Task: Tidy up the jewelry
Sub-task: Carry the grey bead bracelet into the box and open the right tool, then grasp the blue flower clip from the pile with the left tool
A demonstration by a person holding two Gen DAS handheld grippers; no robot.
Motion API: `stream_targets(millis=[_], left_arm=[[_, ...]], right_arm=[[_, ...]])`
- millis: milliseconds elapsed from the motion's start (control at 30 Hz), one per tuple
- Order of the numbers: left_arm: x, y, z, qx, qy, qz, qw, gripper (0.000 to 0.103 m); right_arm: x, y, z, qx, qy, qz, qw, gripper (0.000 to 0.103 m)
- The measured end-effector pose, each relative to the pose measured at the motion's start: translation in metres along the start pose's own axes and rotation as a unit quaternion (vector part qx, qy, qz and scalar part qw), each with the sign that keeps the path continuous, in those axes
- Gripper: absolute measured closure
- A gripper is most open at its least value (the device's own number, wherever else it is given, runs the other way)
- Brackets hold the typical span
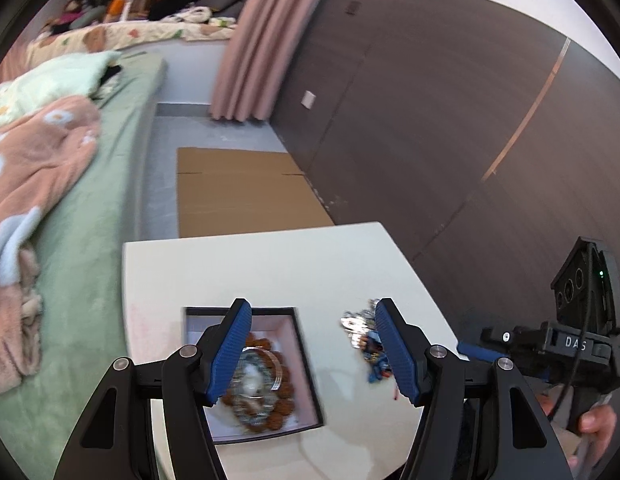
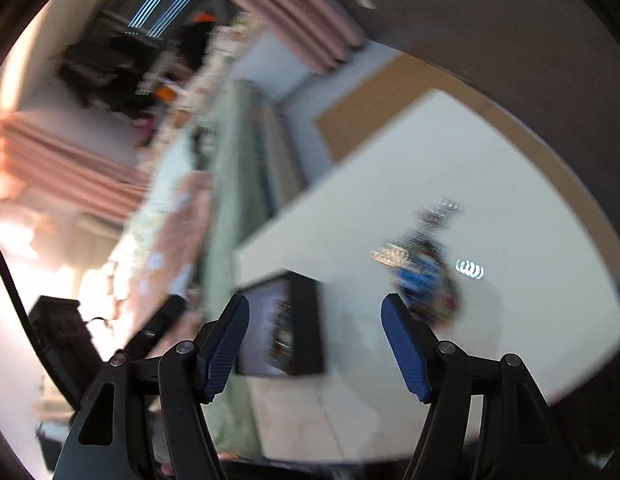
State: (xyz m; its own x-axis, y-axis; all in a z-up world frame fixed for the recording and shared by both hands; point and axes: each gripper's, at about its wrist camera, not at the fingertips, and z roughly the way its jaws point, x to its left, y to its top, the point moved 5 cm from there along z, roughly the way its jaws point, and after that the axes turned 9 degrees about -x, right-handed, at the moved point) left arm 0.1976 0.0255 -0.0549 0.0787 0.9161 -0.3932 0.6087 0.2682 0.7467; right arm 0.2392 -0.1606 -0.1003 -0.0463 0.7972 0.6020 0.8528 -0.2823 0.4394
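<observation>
Jewelry was in two spots on the white table [image 1: 269, 264]: a loose tangled pile [image 1: 366, 340] lying just right of the black-rimmed box [image 1: 305, 360], which already had a beaded bracelet [image 1: 265, 384] coiled flat inside. I held my left gripper [image 1: 314, 352] tilted down over the gap between box and pile, jaws apart and empty. My right gripper [image 2: 314, 348] angled down too, jaws wide with nothing between them; that view was too blurred to call which way anything pointed.
</observation>
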Motion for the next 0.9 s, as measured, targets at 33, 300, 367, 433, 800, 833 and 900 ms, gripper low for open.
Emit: stream_targets(millis=[33, 300, 367, 433, 800, 833, 900], left_arm=[[-0.006, -0.001, 0.002, 0.002, -0.005, 0.003, 1.0, 0.038], [-0.046, -0.014, 0.023, 0.025, -0.035, 0.026, 0.9987, 0.038], [-0.054, -0.019, 0.029, 0.032, -0.04, 0.032, 0.9982, 0.038], [-0.059, -0.023, 0.034, 0.036, -0.042, 0.037, 0.9978, 0.038], [-0.083, -0.053, 0.07, 0.086, -0.045, 0.052, 0.9939, 0.045], [-0.083, -0.055, 0.073, 0.089, -0.046, 0.05, 0.9937, 0.046], [-0.085, -0.058, 0.079, 0.095, -0.045, 0.048, 0.9933, 0.049]], right_arm=[[-0.006, -0.001, -0.005, 0.006, -0.011, 0.007, 1.0, 0.034], [-0.029, -0.005, -0.047, 0.003, -0.007, 0.043, 0.999, 0.034], [-0.036, 0.0, -0.053, -0.005, -0.009, 0.044, 0.999, 0.034], [-0.046, 0.002, -0.056, -0.012, -0.027, 0.051, 0.998, 0.034], [-0.064, 0.002, -0.067, -0.016, -0.03, 0.073, 0.997, 0.034], [-0.065, 0.004, -0.067, -0.016, -0.031, 0.074, 0.997, 0.034], [-0.07, 0.003, -0.065, -0.014, -0.036, 0.078, 0.996, 0.034]])
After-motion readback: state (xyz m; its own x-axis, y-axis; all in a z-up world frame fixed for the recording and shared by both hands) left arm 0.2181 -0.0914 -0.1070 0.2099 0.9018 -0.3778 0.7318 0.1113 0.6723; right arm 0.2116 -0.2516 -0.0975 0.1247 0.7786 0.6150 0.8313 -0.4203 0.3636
